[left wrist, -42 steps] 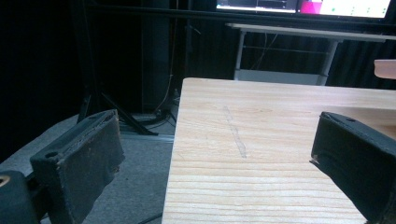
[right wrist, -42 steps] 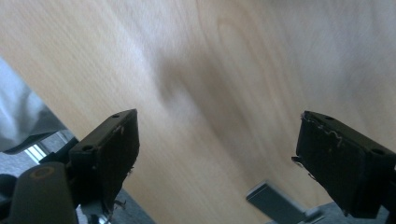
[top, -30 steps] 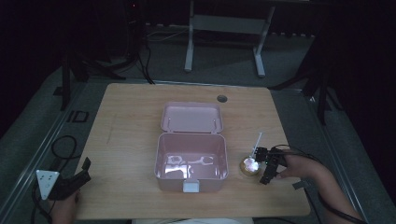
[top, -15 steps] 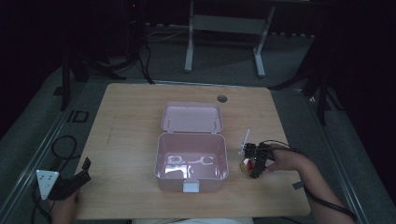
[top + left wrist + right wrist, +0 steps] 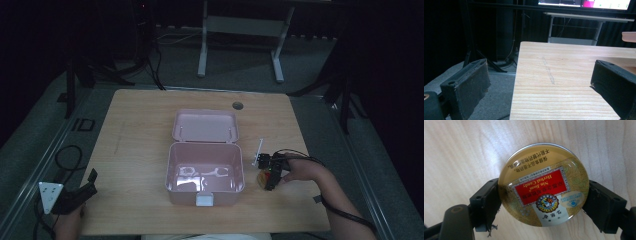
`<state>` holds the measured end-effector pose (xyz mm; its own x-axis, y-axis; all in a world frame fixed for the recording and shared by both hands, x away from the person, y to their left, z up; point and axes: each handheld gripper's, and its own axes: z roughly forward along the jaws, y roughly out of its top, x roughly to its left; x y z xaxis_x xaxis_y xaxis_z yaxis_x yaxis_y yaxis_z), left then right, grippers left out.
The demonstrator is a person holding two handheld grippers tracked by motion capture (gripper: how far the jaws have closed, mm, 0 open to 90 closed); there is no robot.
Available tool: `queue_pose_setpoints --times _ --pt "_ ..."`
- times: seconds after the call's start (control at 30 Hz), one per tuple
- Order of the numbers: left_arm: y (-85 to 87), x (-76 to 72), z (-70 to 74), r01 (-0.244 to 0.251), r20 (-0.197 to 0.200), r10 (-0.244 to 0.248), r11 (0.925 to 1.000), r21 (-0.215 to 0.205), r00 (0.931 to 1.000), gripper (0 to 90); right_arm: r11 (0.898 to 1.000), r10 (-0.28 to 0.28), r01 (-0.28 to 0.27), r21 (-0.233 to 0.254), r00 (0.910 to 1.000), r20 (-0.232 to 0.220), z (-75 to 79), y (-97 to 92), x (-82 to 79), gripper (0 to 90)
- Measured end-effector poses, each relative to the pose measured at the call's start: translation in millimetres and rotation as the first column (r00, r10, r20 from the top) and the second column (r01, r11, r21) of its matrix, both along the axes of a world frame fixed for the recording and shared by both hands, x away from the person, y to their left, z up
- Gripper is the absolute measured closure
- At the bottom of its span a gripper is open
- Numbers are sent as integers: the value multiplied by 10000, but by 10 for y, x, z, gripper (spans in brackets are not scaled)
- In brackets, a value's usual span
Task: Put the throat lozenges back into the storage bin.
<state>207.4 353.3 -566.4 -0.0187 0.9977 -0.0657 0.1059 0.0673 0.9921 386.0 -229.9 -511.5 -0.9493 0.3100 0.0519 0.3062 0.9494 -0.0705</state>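
1. A pale wooden worktop (image 5: 140,150) sits in a dark room, its surroundings largely lost in shadow; a small round hole (image 5: 237,105) marks its far edge.
2. At the centre of the worktop stands a pink lunch box (image 5: 205,172), its lid (image 5: 205,125) thrown back flat toward the far side. Glare on the inside floor of the box makes it hard to tell whether anything lies within.
3. The person's right forearm (image 5: 340,205) enters from the lower right corner of the high view, cut off at the frame's edge, with a cable running along it.
4. The right hand-held gripper (image 5: 268,176) is lowered to the worktop just right of the lunch box. In the right gripper view its two black jaws press against opposite sides of a round candy tin (image 5: 544,185), clamped on it.
5. The tin rests flat on the wood, gold with a red label reading "Nin Jiom Herbal Candy", seen upside down; the smaller print is too fine to read. From above it is a small golden disc (image 5: 263,177), partly hidden by the gripper.
6. The left hand-held gripper (image 5: 82,192) is held at the worktop's near left corner, well apart from the box. Its jaws stand wide apart with nothing between them, one over the floor beside the worktop, the other over the wood.
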Motion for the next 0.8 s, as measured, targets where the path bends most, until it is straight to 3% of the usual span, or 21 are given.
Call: queue_pose_setpoints --times 0.23,0.3,0.67,0.7,0.8 --pt "0 1 0 -3 -9 3 10000 7 10000 24 9999 109 -110 -23 9992 -381 193 -4 -40 199" --pt "0 1 0 -8 -7 8 10000 8 10000 24 9999 81 -88 -128 9987 -494 323 5 -64 199" --pt "0 2 0 -2 -13 2 10000 3 10000 25 9991 176 -178 -378 9998 -63 901 78 -113 200" --pt "0 2 0 -2 -13 2 10000 3 10000 25 9991 176 -178 -378 9998 -63 901 78 -113 200" --pt "1 2 0 -9 -11 9 10000 -14 10000 24 9995 51 -47 -311 9999 129 1178 84 -130 200"
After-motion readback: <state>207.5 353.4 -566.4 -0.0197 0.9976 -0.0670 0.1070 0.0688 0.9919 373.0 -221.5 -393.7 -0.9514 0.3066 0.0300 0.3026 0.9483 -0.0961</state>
